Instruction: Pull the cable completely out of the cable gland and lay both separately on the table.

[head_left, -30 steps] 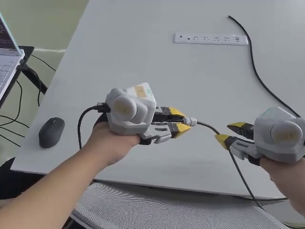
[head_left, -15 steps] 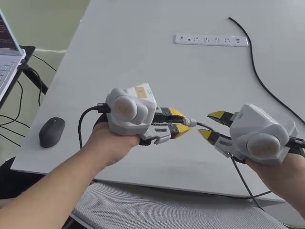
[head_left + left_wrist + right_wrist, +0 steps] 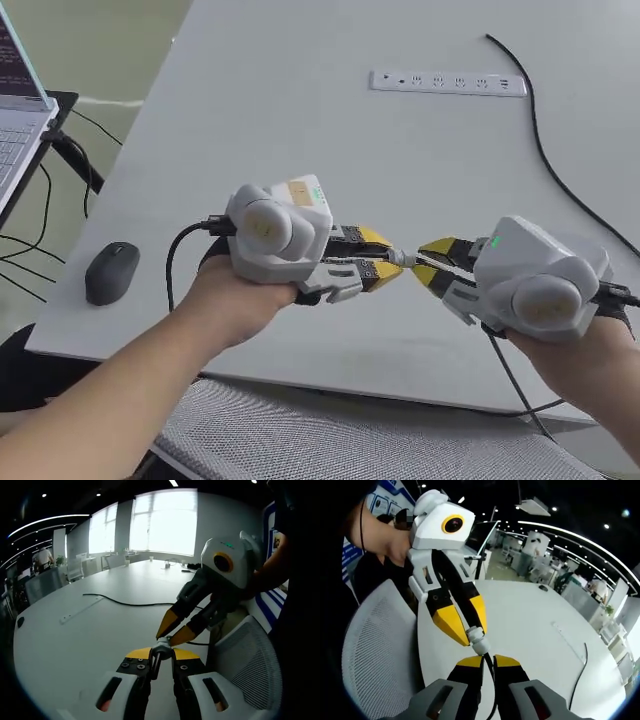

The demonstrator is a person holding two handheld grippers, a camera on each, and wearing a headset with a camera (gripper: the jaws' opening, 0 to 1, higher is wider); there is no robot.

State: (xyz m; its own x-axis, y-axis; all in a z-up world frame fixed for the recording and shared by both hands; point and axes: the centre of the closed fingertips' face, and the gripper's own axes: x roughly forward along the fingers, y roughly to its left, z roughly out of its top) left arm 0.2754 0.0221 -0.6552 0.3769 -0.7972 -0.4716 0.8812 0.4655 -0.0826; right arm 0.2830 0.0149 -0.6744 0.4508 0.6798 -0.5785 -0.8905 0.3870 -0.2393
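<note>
Nearer now, the right tongs (image 3: 424, 260) straddle the black cable (image 3: 510, 378), jaws apart, just beside the cable gland (image 3: 402, 257) clamped in the left tongs (image 3: 388, 256), above the white worktop's (image 3: 300, 130) near edge, a power strip (image 3: 448, 83) farther back.

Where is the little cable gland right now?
Head view, centre: the cable gland is pinched by the left gripper, in the air above the near side of the table, with the right gripper just right of it.
</note>
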